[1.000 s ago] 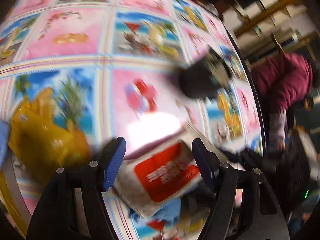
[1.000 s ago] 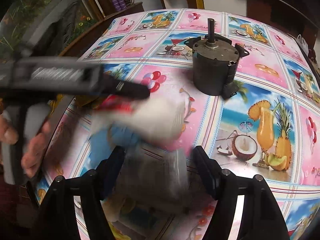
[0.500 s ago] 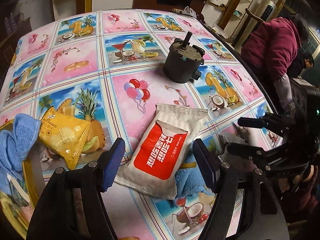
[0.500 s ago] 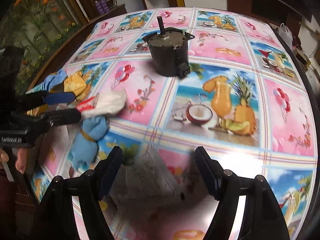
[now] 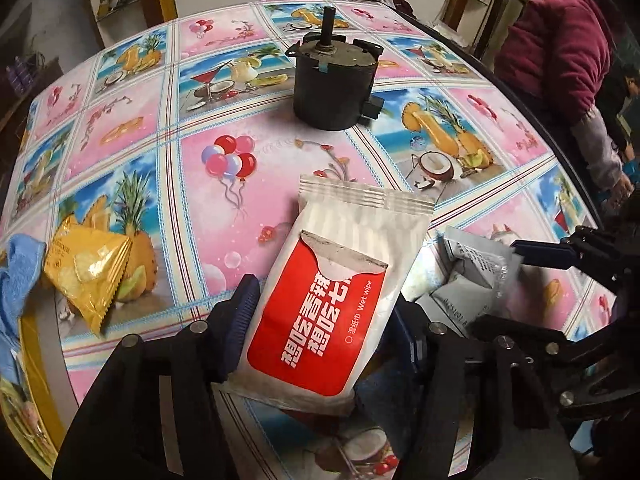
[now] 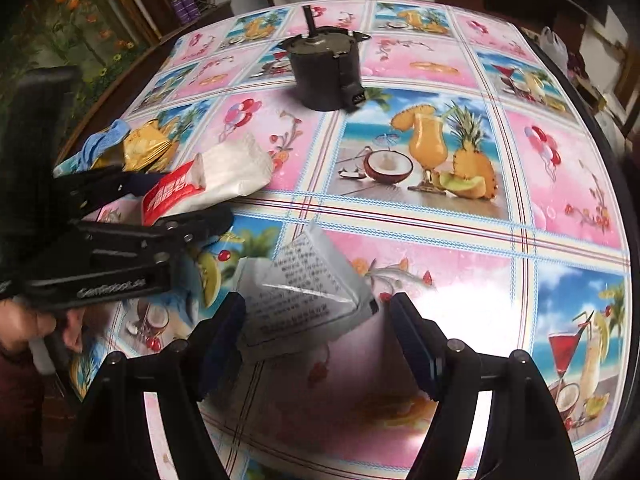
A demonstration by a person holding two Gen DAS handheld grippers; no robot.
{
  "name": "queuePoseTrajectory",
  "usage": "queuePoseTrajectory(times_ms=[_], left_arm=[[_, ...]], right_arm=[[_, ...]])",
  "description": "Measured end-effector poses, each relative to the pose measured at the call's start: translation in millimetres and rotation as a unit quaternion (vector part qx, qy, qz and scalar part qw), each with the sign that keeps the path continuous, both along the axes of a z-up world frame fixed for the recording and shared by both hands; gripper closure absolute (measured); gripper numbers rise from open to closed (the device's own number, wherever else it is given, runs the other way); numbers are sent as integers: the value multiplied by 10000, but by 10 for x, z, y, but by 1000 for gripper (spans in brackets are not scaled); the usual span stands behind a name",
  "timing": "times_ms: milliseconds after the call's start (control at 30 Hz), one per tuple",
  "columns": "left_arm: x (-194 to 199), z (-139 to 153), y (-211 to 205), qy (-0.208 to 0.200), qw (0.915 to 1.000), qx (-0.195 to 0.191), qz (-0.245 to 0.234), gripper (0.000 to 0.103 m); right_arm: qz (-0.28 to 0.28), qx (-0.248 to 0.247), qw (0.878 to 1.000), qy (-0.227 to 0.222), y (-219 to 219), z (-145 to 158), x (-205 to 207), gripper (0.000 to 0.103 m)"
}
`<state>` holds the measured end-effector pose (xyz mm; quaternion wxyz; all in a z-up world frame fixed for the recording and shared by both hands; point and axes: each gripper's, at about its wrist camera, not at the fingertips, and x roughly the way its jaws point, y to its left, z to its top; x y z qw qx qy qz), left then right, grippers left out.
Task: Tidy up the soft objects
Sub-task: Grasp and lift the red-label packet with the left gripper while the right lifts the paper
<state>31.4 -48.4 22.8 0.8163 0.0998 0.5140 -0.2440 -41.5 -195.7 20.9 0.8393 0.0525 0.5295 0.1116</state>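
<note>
- Left tool: the wet-wipe pack is gripped between its pads, the jaws having just been closing onto it. The pack's sealed end points toward the motor.
- In the right wrist view, the left tool is seen at the left edge, with the pack raised at a slant above the surface.
- Right tool: jaws are set wide. The grey foil sachet lies crumpled between them; one edge sits just beside the left pad, and contact cannot be confirmed.
- A yellow snack bag and a blue cloth are noted at the surface's left edge, touching each other.
- The motor stands upright near the surface's middle, well apart from the soft items.
- A person in a maroon jacket is seen beyond the far right rim.
</note>
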Motion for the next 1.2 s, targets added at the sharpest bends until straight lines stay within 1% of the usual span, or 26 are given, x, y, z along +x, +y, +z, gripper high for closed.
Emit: queuePoseTrajectory(times_ms=[100,167,233,300,367,433,500,533,600,700,800,867,933,967,1067,1100,1133,1167,1200], left_arm=[[-57,18,78,57,9998,-157,146,46],[-100,50,155,203,9982,-487,291,46],[-133,93,262,373,9941,-922,430,46],[-189,136,334,390,9914,-1086,612,46],[-278,184,345,279,9920,-1063,619,46],[-395,230,372,158,9924,-1049,626,46],[-489,280,445,117,9905,-1193,666,46],[-518,293,489,125,9896,-1240,720,46],[-544,279,564,167,9893,-1169,859,46],[-539,184,638,268,9900,-973,984,45],[-548,90,685,440,9897,-926,1003,45],[-567,72,706,498,9894,-984,940,45],[-586,77,719,575,9880,-1169,833,45],[-589,86,721,623,9868,-1270,788,42],[-566,75,752,833,9809,-1548,831,41],[-551,41,765,940,9792,-1546,920,41],[-548,19,761,982,9793,-1459,998,41],[-566,38,757,868,9809,-1408,1024,41],[-583,48,732,753,9841,-1205,1066,41]], right_arm=[[-140,-21,9999,-55,13,-2,-6,28],[-175,-94,9998,-83,55,-4,-1,26],[-178,-148,9997,-95,110,-4,24,26],[-242,-206,9994,-98,149,-4,64,25],[-304,-315,9989,-180,204,-14,109,25],[-336,-533,9974,-338,260,-30,127,26],[-247,-677,9960,-521,313,-33,106,33],[-210,-655,9960,-568,323,-24,83,37],[-182,-543,9968,-566,318,-19,39,39],[-149,-482,9970,-580,304,-7,-40,40],[-113,-463,9972,-578,307,1,-112,40],[-115,-411,9975,-569,294,11,-147,40],[-131,-298,9980,-551,266,26,-174,40],[-132,-230,9982,-535,255,28,-181,40],[-149,-154,9985,-498,221,35,-220,40],[-159,-158,9985,-503,212,37,-233,40],[-163,-151,9984,-512,205,40,-251,40],[-162,-128,9984,-528,201,46,-271,40],[-152,-113,9983,-551,200,56,-292,40]])
